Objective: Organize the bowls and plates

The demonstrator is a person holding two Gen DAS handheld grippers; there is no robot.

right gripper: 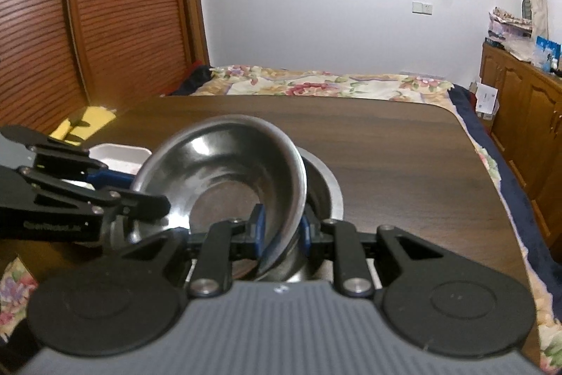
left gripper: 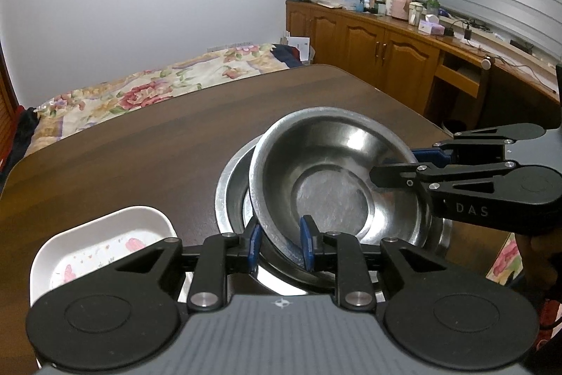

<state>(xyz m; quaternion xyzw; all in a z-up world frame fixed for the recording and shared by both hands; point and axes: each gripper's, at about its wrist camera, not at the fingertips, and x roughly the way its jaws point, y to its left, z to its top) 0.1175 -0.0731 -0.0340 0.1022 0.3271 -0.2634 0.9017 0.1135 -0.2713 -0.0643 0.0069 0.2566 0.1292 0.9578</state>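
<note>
A steel bowl (left gripper: 330, 171) is held tilted above a larger steel bowl (left gripper: 232, 195) on the dark wooden table (left gripper: 147, 136). My left gripper (left gripper: 281, 243) is shut on the upper bowl's near rim. My right gripper (left gripper: 397, 164) comes in from the right and is shut on the same bowl's right rim. In the right wrist view the upper bowl (right gripper: 224, 164) tilts steeply, with my right gripper (right gripper: 281, 229) clamped on its rim, my left gripper (right gripper: 140, 188) on its left rim and the larger bowl (right gripper: 326, 185) behind it.
A white rectangular dish with a floral print (left gripper: 102, 245) sits on the table left of the bowls; it also shows in the right wrist view (right gripper: 119, 153). A bed with a floral cover (left gripper: 147, 90) lies beyond the table. Wooden cabinets (left gripper: 368, 44) stand at right.
</note>
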